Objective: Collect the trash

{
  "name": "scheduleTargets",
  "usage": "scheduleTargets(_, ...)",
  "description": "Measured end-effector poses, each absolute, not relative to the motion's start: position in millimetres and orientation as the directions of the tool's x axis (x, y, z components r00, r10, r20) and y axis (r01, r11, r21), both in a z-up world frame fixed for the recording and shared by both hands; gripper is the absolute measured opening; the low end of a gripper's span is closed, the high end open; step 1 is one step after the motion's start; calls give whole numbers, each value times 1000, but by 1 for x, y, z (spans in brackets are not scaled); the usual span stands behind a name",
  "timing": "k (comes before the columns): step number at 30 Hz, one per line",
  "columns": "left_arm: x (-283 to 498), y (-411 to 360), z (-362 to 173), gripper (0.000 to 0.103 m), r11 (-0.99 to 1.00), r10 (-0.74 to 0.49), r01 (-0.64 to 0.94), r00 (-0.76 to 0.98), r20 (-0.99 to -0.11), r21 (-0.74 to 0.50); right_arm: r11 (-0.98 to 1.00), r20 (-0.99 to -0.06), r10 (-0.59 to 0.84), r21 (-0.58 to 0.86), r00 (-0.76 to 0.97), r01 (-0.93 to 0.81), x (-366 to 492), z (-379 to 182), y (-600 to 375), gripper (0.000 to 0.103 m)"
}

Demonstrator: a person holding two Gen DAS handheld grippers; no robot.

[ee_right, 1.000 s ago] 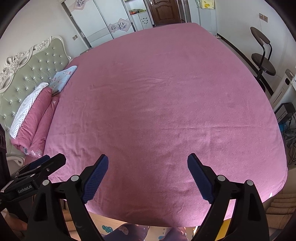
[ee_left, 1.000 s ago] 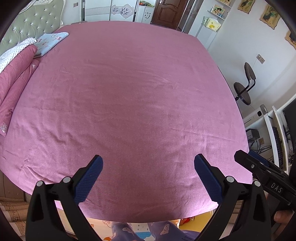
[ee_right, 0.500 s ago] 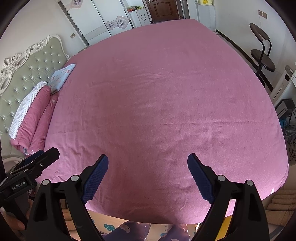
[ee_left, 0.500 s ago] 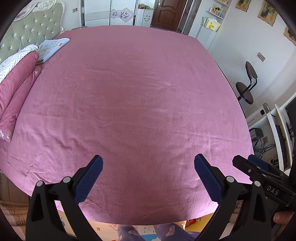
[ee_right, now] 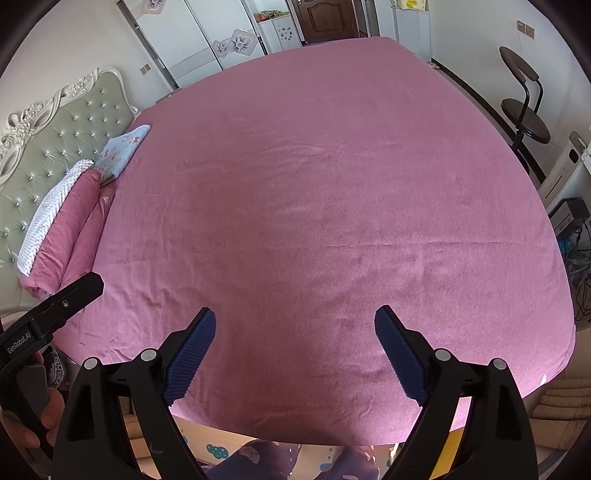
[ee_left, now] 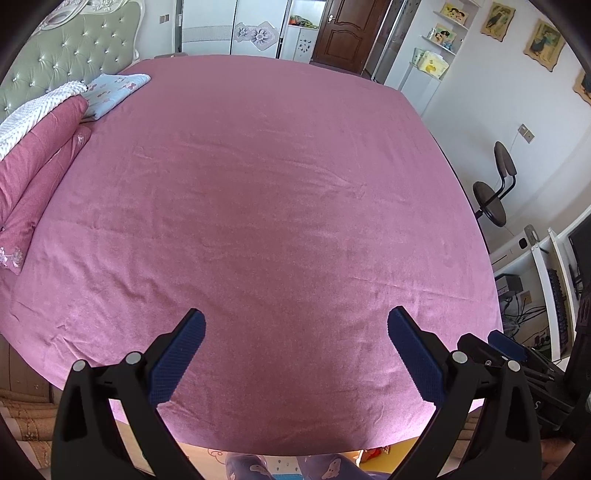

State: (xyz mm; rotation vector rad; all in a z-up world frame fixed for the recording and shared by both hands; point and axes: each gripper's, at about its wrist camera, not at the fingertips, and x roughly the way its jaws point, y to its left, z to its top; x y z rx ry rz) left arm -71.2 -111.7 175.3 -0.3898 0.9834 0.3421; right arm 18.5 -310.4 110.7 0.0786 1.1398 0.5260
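Note:
A wide bed with a pink sheet [ee_left: 280,206] fills both views; it also shows in the right wrist view [ee_right: 325,192]. I see no trash on it. My left gripper [ee_left: 295,325] is open and empty above the bed's near edge. My right gripper [ee_right: 295,325] is open and empty, beside it. The right gripper's tip shows at the lower right of the left wrist view [ee_left: 506,343]. The left gripper shows at the left edge of the right wrist view [ee_right: 55,306].
Folded pink quilt [ee_left: 33,173] and a light blue pillow [ee_left: 114,88] lie by the green tufted headboard [ee_left: 70,55]. A brown chair [ee_left: 495,192] and a desk with a computer [ee_left: 554,280] stand to the right. White wardrobes [ee_left: 229,29] and a dark door [ee_left: 347,29] are at the back.
Both grippers have drawn back and tilted up a little, so more of the far room and headboard shows. Both stay open and empty.

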Motion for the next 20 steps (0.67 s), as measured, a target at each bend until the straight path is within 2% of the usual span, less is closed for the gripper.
scheduleTargets(20,-71,-116,181,99,892,105,-428,512,-853,-147,877,-841,440,327,316,-351,17,111,-317,86)
